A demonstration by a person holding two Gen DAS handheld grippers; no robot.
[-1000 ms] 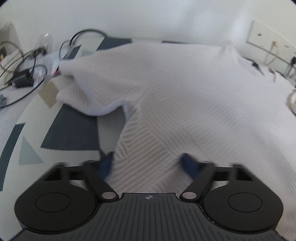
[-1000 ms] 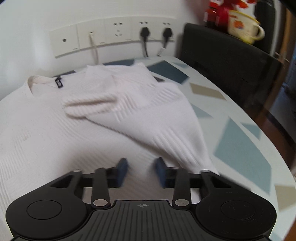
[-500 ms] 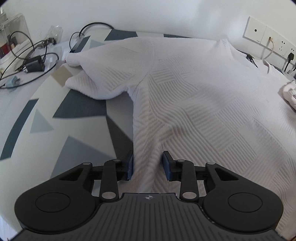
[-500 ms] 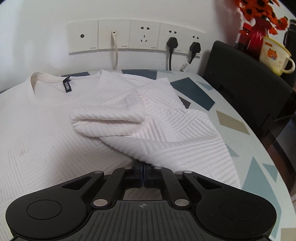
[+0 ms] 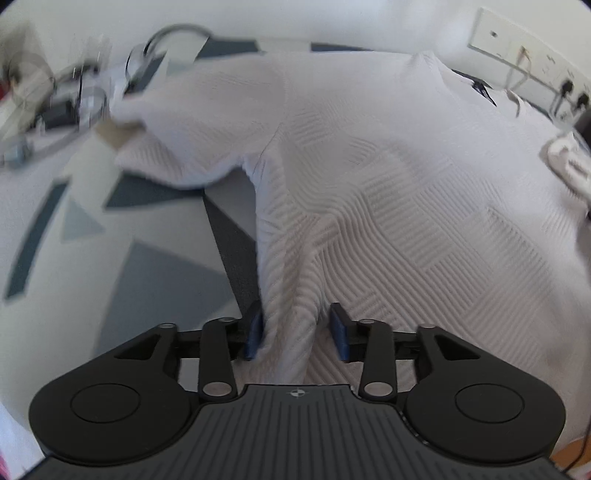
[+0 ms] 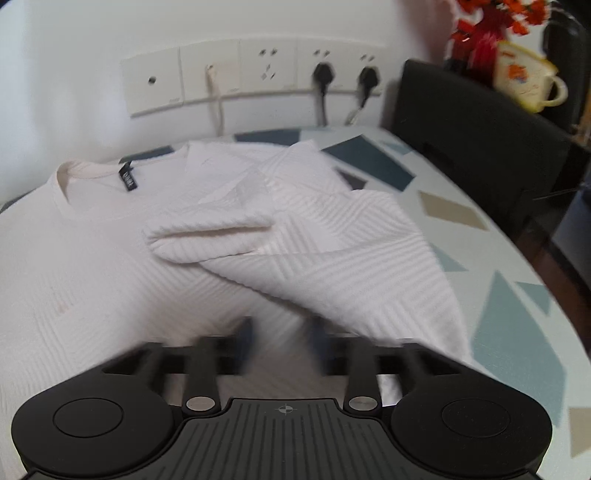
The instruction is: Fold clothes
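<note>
Change: parted again on the right, after being pressed together half a second ago; wider apart on the left than then, with a raised ridge of cloth now bunched between.
Left gripper [image 5: 295, 326]: black body, blue pads, jaws spread around a pinched-up fold at the shirt's side edge; left pad against the cloth, right pad apart from it, so no firm hold.
Right gripper [image 6: 282, 339]: motion-blurred, fingers apart, low over the shirt's lower part; nothing gripped.
Shirt [image 5: 388, 184]: white knit, ribbed in blocks of diagonal and herringbone lines; spread flat on the table, neck toward the wall.
Left sleeve [image 5: 177, 147]: short, lying out sideways on the tabletop.
Right sleeve [image 6: 210, 236]: folded inward onto the chest, cuff a soft rounded roll.
Collar [image 6: 74, 184]: round rib, small black label [image 6: 127, 179] sewn inside.
Table [image 6: 517, 332]: pale, smooth, with dark blue, grey-blue and tan angular patches.
Cables [image 5: 66, 96]: dark loops, blurred, beyond the left sleeve.
Sockets [image 6: 258, 74]: cream wall plates, two black plugs in.
Chair [image 6: 480, 147]: black, at the table's right.
Mug [image 6: 528, 85]: yellowish, behind the chair, by red flowers [image 6: 491, 22].
</note>
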